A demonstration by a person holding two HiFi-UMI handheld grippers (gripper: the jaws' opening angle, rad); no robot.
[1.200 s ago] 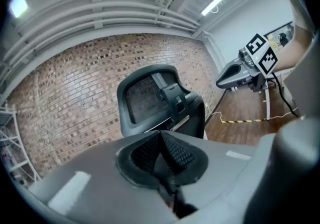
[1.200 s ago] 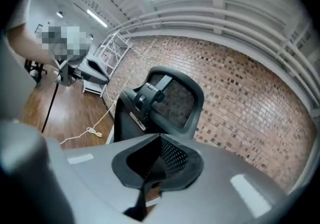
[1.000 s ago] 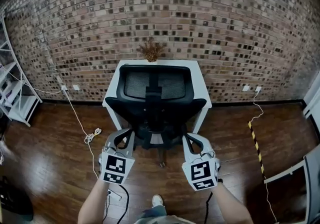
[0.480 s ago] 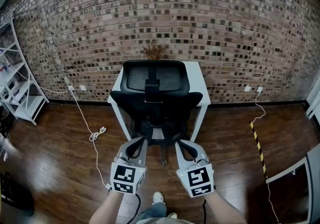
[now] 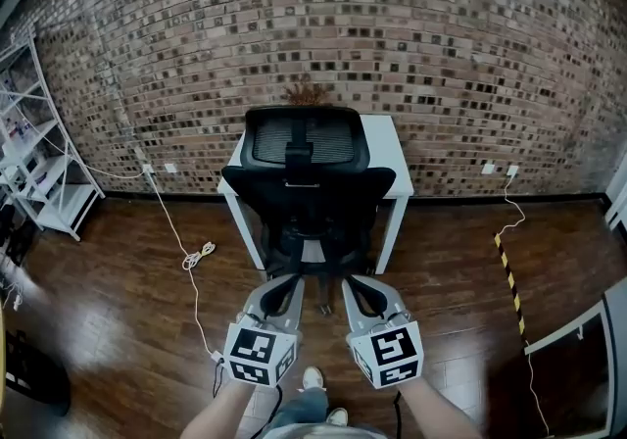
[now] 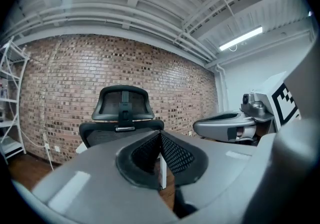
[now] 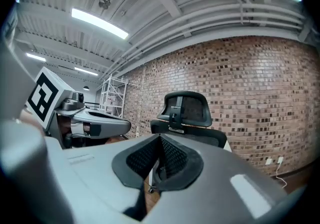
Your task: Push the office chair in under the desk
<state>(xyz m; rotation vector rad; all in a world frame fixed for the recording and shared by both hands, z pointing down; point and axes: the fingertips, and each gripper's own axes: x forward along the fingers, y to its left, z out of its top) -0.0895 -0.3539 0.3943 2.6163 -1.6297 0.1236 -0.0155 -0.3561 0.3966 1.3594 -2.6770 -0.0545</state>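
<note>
— How do the claws stand?
— The left claw (image 5: 293, 282) is clenched, its pads pressed together on nothing. The right claw (image 5: 349, 282) is the same. They hover side by side, pointing at the chair and clear of it.
— And the chair?
— The office chair (image 5: 306, 172) sits just ahead, with its seat tucked under the white surface (image 5: 390, 148) and its backrest rising at the front edge.
— The surface itself?
— It stands against the brick wall (image 5: 451, 55), with a dried plant (image 5: 306, 92) at its back edge behind the headrest.
— The rest of the room?
— There is a dark wooden floor (image 5: 108, 300). A white cable (image 5: 192, 256) trails down from the wall at the left. A white shelf rack (image 5: 44, 168) stands far left, and striped tape (image 5: 509, 275) lies on the floor at the right.
</note>
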